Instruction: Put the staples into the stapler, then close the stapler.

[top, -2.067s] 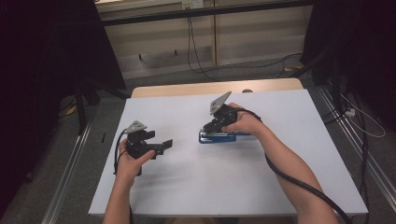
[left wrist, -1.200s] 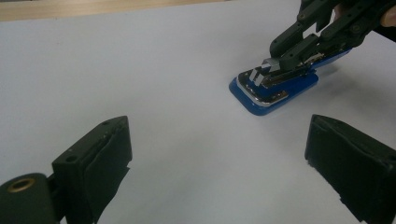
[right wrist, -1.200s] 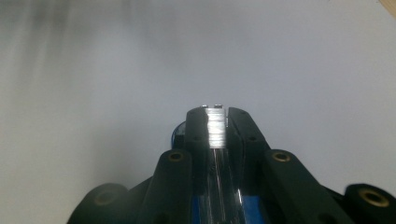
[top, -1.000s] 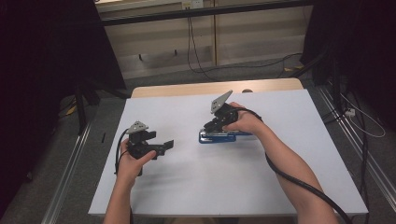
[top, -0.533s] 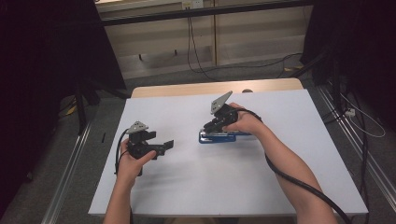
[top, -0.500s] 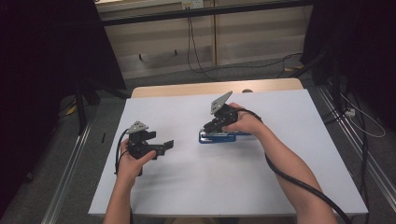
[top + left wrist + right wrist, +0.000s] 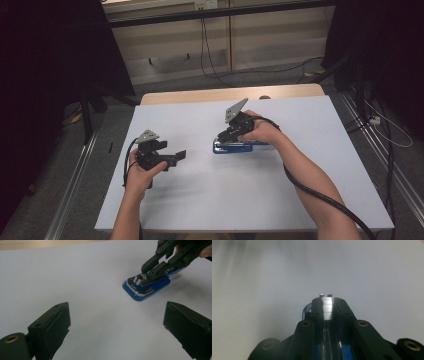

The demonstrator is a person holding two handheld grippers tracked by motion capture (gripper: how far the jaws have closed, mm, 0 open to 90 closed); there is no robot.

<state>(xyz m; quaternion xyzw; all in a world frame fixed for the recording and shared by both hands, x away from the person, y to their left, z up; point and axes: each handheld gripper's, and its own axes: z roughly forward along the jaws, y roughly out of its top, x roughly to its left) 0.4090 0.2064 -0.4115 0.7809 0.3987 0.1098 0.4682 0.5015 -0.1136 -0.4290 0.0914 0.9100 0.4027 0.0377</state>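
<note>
On the white table (image 7: 310, 200), right of centre: blue stapler (image 7: 147, 286) lying flat.
Long axis: runs roughly left-right across the table, its front end pointing toward the left gripper.
Right gripper (image 7: 150, 275): jaws closed down on a strip of staples (image 7: 327, 307) in the stapler's open metal channel.
Left gripper (image 7: 177, 156): jaws spread wide, holding nothing, well apart from the stapler.
Nearer hand: the right, already on it.

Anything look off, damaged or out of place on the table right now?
Nothing stands out. The blue stapler with the metal top lies flat on the white table, the right tool closed on its metal part. The left tool hangs open, apart from it.
</note>
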